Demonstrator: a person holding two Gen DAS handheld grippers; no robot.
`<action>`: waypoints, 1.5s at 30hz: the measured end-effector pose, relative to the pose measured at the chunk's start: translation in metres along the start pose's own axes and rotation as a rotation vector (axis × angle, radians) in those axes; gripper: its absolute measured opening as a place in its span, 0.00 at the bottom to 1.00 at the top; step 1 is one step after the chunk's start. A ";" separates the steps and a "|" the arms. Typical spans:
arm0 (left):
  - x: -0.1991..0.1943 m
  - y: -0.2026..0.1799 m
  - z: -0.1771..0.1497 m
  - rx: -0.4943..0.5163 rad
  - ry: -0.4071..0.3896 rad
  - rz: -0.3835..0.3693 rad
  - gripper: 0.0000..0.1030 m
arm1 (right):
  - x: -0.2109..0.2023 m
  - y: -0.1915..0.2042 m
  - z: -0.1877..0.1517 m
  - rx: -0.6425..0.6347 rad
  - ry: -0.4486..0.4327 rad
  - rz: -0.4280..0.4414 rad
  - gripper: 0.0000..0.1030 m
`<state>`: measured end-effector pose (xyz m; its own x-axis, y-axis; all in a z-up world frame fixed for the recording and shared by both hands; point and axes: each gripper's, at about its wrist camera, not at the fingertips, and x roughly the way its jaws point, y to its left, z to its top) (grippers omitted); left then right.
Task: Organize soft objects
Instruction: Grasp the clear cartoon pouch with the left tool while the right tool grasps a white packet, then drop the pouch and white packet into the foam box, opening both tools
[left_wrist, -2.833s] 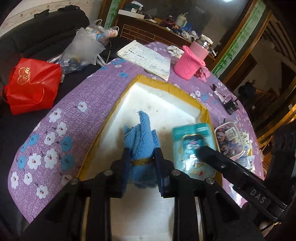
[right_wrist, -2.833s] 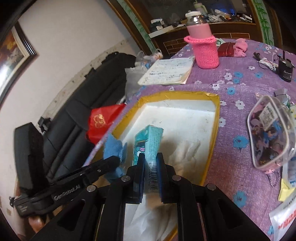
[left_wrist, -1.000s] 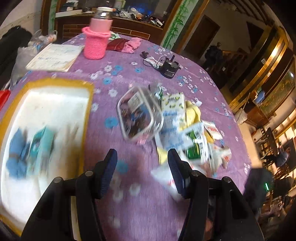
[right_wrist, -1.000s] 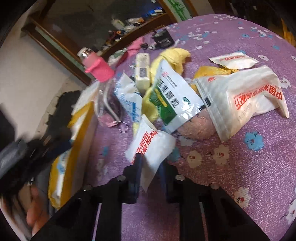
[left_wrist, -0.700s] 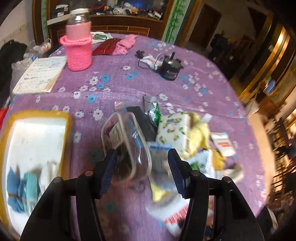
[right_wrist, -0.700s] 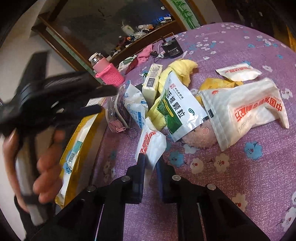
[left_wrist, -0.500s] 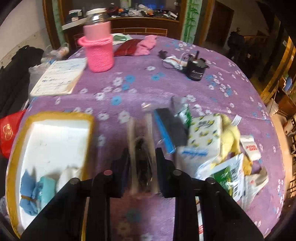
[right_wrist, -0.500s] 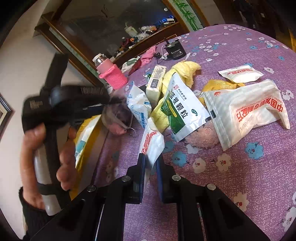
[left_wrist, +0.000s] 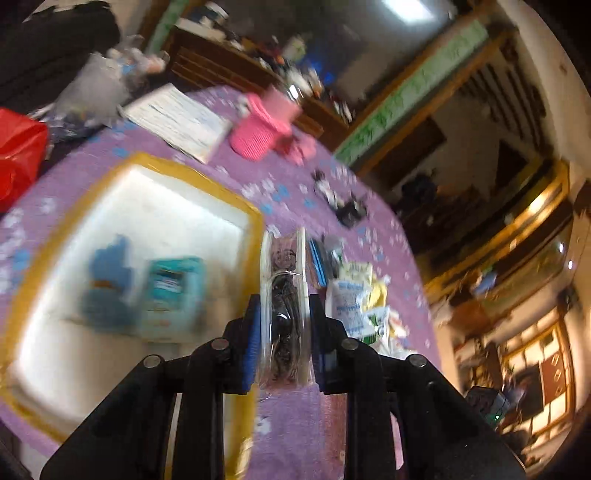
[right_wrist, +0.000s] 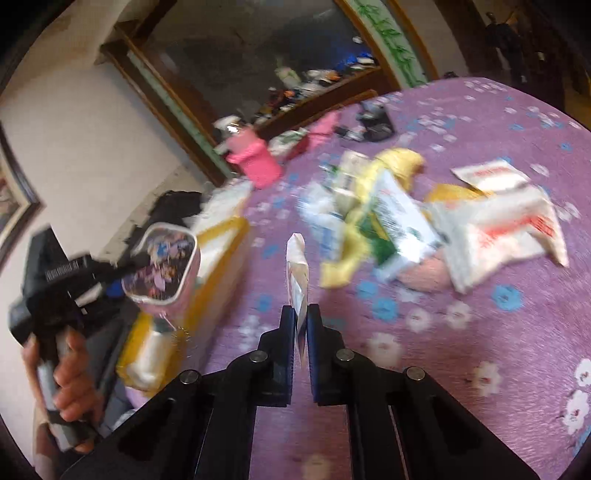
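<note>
My left gripper (left_wrist: 283, 325) is shut on a clear pouch (left_wrist: 282, 295) with a pink rim, held edge-on in the air beside the yellow-rimmed white tray (left_wrist: 255, 218). The pouch also shows in the right wrist view (right_wrist: 162, 266), held above the tray's edge (right_wrist: 225, 236). A blue towel (left_wrist: 107, 280) and a teal tissue pack (left_wrist: 171, 291) lie in the tray. My right gripper (right_wrist: 301, 325) is shut on a thin white packet (right_wrist: 297, 273), held above the purple cloth. A pile of packets (right_wrist: 399, 221) and a yellow soft item (right_wrist: 399, 158) lie beyond it.
A pink knitted bottle (left_wrist: 262, 129), a notebook (left_wrist: 177, 118) and a black device (left_wrist: 351, 210) stand at the table's far side. A red bag (left_wrist: 18, 155) lies on the dark sofa to the left. A large white packet (right_wrist: 498, 236) lies at the right.
My left gripper has closed on the clear pouch, lifted it and swung left toward the tray. My right gripper has lifted its white packet off the pile.
</note>
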<state>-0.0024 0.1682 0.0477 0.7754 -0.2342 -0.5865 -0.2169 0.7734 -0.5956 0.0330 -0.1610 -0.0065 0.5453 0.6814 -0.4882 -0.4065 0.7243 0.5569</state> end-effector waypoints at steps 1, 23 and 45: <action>-0.011 0.007 0.003 -0.015 -0.027 0.008 0.20 | -0.002 0.007 0.002 -0.010 -0.006 0.014 0.06; 0.058 0.091 0.068 0.022 0.025 0.241 0.21 | 0.214 0.139 0.091 -0.180 0.296 0.193 0.14; 0.009 0.008 0.012 0.093 -0.006 0.045 0.61 | 0.124 0.108 0.097 -0.161 0.145 0.247 0.81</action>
<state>0.0093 0.1791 0.0443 0.7696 -0.1951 -0.6080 -0.1955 0.8345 -0.5151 0.1279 -0.0084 0.0585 0.3100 0.8381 -0.4488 -0.6302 0.5346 0.5631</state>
